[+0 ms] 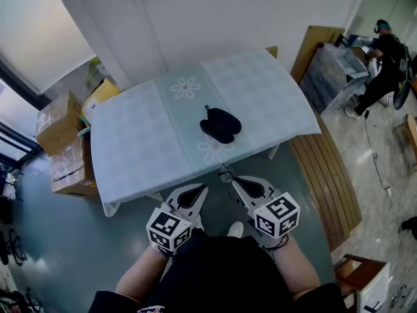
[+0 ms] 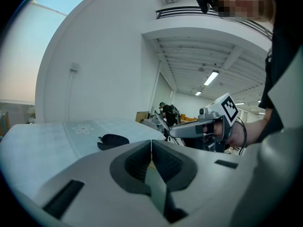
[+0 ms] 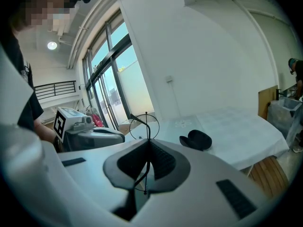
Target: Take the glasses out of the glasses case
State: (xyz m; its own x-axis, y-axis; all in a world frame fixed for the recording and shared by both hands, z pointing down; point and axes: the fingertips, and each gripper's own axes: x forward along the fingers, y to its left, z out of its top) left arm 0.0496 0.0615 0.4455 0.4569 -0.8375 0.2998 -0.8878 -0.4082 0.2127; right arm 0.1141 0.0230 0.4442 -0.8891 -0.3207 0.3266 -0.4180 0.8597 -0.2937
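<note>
A black glasses case (image 1: 220,125) lies open on the pale checked tablecloth (image 1: 143,142), near the table's middle; it also shows in the left gripper view (image 2: 112,140) and the right gripper view (image 3: 195,139). My right gripper (image 1: 234,180) hangs just off the table's front edge, shut on thin wire-framed glasses (image 1: 226,173). One round lens (image 3: 145,125) stands up above its jaws (image 3: 147,141). My left gripper (image 1: 202,188) is beside it, shut with nothing between its jaws (image 2: 151,142).
Cardboard boxes (image 1: 62,145) are stacked left of the table. A wooden bench (image 1: 329,178) runs along its right side. A person (image 1: 384,64) stands at a counter far right. A small cabinet (image 1: 365,282) sits at lower right.
</note>
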